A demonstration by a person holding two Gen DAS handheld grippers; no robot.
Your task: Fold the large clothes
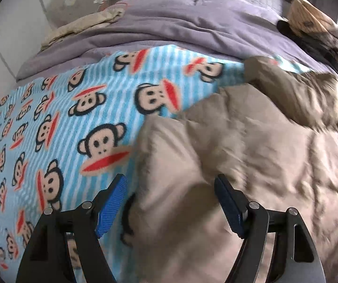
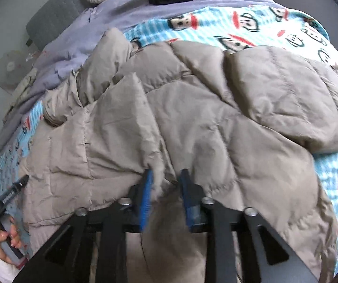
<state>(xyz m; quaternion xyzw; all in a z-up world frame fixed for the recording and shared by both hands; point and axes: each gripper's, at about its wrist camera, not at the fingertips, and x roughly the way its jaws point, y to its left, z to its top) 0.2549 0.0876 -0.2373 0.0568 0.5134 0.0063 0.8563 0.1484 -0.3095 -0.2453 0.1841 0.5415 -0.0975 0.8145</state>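
Right gripper point(image 2: 166, 179) sits part-spread astride a ridge of the coat point(image 2: 192, 118), left gripper point(image 1: 171, 188) gapes empty at its edge; next, probably pinch and fold.

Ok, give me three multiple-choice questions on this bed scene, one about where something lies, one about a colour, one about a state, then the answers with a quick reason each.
1. Where does the beige puffer coat lie?
A. on the monkey-print blanket
B. on the floor
C. on a hanger

2. What colour are the left gripper pads?
A. red
B. blue
C. yellow

3. How does the left gripper stand?
A. clamped on a pillow
B. shut on nothing
C. open, above the coat's edge

Answers:
1. A: blue monkey print shows around the spread coat on the bed.
2. B: both pads in the left wrist view are blue.
3. C: the pads stand wide apart, coat edge below the gap, neither pad pressing it.
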